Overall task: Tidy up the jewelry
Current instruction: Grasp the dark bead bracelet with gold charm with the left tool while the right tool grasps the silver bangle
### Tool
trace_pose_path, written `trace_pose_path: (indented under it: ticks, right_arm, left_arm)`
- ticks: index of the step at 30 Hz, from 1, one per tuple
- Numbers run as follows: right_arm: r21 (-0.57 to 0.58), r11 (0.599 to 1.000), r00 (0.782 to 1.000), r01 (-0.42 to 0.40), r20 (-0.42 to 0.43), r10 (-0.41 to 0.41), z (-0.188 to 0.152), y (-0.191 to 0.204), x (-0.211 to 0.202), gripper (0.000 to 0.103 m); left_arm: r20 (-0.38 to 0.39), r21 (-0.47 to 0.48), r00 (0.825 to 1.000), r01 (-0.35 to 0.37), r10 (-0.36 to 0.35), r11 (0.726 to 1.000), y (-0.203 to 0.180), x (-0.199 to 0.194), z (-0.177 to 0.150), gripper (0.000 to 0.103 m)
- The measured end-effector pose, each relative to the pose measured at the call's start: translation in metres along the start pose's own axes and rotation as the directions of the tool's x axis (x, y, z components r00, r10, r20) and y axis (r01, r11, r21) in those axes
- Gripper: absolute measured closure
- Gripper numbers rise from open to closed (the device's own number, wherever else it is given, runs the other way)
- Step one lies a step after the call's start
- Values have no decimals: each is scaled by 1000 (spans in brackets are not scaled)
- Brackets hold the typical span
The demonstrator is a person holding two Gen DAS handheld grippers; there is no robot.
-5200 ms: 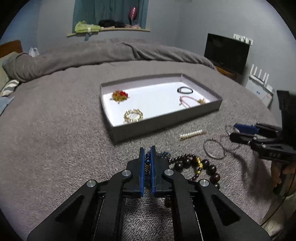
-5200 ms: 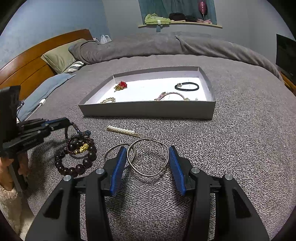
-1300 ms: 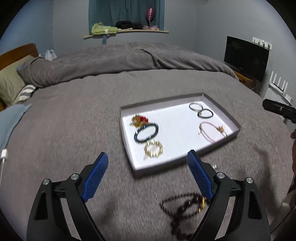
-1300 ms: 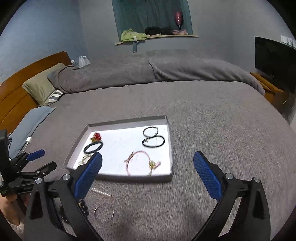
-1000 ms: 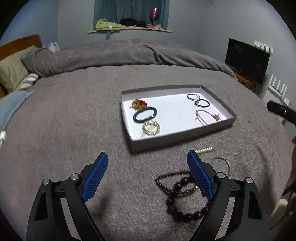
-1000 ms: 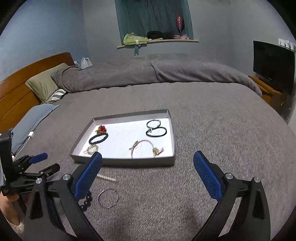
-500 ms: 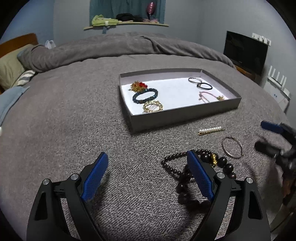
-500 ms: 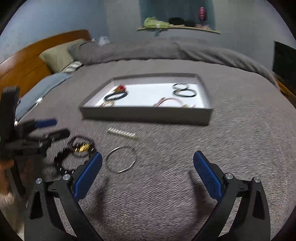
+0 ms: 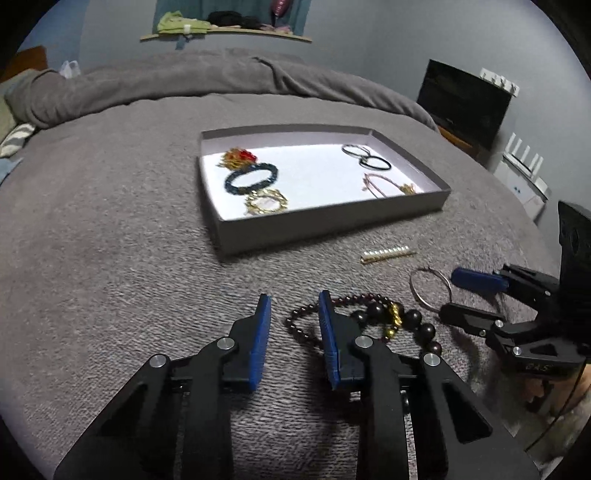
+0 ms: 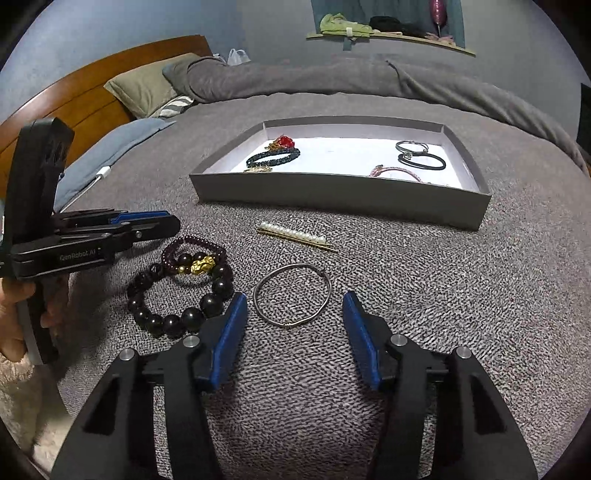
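A grey tray (image 9: pixel 332 218) (image 10: pixel 343 195) on the bed holds a red-gold ornament (image 9: pixel 238 157), a dark blue bracelet (image 9: pixel 251 178), a gold bracelet (image 9: pixel 266 201), black hair ties (image 9: pixel 369 157) and a pink bracelet (image 9: pixel 384 184). In front of it lie a pearl hair clip (image 10: pixel 293 235) (image 9: pixel 388 254), a silver bangle (image 10: pixel 291 294) (image 9: pixel 430 286) and dark bead bracelets (image 10: pixel 184 284) (image 9: pixel 369 317). My left gripper (image 9: pixel 293 306) is partly open, its right finger over the thin bead bracelet. My right gripper (image 10: pixel 294 308) is open around the near side of the bangle.
A rumpled grey duvet (image 10: pixel 332 79) and pillows (image 10: pixel 147 86) lie at the bed's head by a wooden headboard (image 10: pixel 74 99). A television (image 9: pixel 467 99) stands to the right. A window shelf (image 9: pixel 225 31) is behind.
Both grippers have come down from above the tray to the loose jewelry. The left jaws have narrowed at the bead bracelets. The right jaws have narrowed around the bangle.
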State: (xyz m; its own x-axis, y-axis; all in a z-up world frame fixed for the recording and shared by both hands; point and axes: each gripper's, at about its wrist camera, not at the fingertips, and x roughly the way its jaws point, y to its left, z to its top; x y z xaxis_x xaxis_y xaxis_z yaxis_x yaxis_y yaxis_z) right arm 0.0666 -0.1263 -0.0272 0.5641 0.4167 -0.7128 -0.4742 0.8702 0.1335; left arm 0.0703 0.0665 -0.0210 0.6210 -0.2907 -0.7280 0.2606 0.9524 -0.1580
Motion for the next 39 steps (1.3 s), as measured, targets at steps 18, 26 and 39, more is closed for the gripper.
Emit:
trace_pose_path:
  ticks: [18,26,39]
  right_arm:
    - [-14,999,999,39,-31,-39,5,3,19,49]
    - [-25,998,999,50,-17,-51,4,5,15,50]
    - [-58,996,997,72,-13,-72,9,6,22,55]
  left_arm:
    - [-68,70,997,-37,42,997,-1,19,-8,91]
    - [-40,76,997,-57,60,996,-1,16,-8,97]
    - [28,66,998,-66,64,996,0,3,-4,97]
